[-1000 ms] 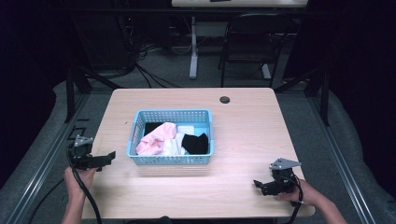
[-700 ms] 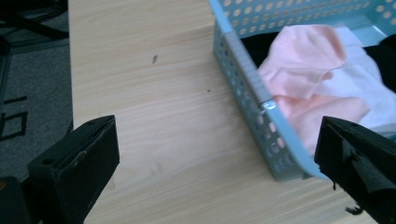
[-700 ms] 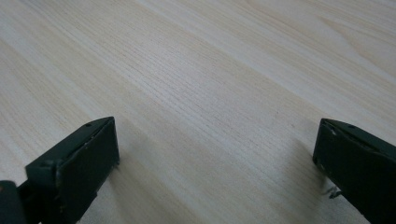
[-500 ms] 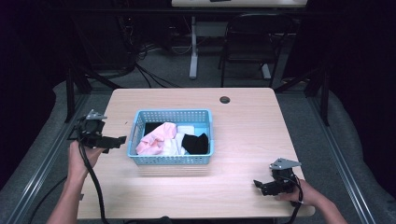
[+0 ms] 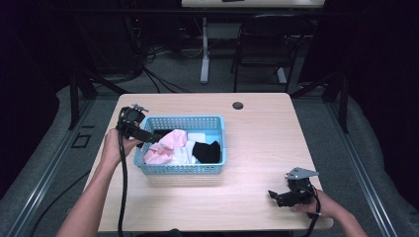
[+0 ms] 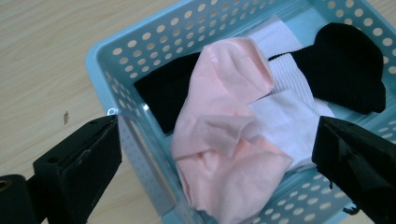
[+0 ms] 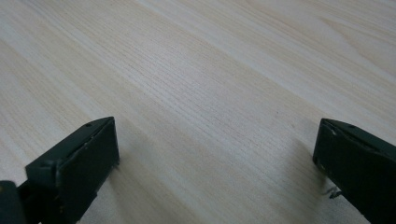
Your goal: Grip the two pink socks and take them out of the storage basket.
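Where basket (image 5: 183, 169) sits, left claw (image 5: 148, 136) overhead

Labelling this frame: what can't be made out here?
- Black cloth in the basket: mostly under the pink garment, left gripper view; item type unclear.
- Small dark round thing on the table, high view: too small to identify.
- Pink garment's lower end: cut off by the bottom edge.

Your light wooden table (image 5: 257, 148), a small round black cap (image 5: 238, 105) set near its far edge, beyond it a black chair (image 5: 262, 49) on the grey floor (image 5: 326, 113), a white desk leg (image 5: 204, 49) just beside the chair, dark cables (image 5: 158, 74) trailing off to your left
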Available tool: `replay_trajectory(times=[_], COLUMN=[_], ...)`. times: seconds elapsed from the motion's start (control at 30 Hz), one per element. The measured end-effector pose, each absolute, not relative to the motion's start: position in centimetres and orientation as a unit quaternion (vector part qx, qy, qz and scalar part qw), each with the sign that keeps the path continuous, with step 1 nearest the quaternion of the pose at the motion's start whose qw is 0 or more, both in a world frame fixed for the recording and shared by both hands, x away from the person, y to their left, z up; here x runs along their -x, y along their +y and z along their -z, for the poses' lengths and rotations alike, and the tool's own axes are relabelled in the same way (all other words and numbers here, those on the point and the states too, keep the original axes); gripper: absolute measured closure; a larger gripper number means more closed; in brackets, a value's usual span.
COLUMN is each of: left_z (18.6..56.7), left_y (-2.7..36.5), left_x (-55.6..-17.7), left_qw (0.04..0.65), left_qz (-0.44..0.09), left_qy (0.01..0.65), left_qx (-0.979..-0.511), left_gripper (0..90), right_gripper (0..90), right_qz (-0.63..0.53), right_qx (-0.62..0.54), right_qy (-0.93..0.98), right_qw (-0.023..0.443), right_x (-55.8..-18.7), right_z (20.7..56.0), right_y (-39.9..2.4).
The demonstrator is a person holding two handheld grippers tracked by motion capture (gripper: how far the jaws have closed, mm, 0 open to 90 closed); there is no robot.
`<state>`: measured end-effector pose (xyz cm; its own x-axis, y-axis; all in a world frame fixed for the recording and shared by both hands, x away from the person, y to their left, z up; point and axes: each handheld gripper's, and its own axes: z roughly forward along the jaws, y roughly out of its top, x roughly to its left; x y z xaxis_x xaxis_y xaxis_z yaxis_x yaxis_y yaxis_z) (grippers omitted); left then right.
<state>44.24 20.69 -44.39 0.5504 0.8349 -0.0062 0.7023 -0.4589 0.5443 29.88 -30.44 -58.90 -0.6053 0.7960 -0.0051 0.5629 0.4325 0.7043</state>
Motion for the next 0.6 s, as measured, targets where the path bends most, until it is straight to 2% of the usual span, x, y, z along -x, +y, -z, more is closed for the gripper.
replay_trajectory(times=[0.23,0.6], left_z=[46.0,48.6], left_y=[18.3,16.4], left_x=[-46.2,-48.5], left_qw=[0.217,0.175], left_qz=[-0.111,-0.096], left_qy=[0.446,0.462], left_qx=[-0.861,-0.864], left_gripper=[3.5,19.6], right_gripper=[0.0,0.0], right_qz=[-0.340,-0.340], right_qx=[-0.410,-0.410], right_qy=[0.829,0.829], right_qw=[0.171,0.171], right_x=[-29.9,-29.9], right_z=[58.9,58.9], right_y=[-30.4,-30.4])
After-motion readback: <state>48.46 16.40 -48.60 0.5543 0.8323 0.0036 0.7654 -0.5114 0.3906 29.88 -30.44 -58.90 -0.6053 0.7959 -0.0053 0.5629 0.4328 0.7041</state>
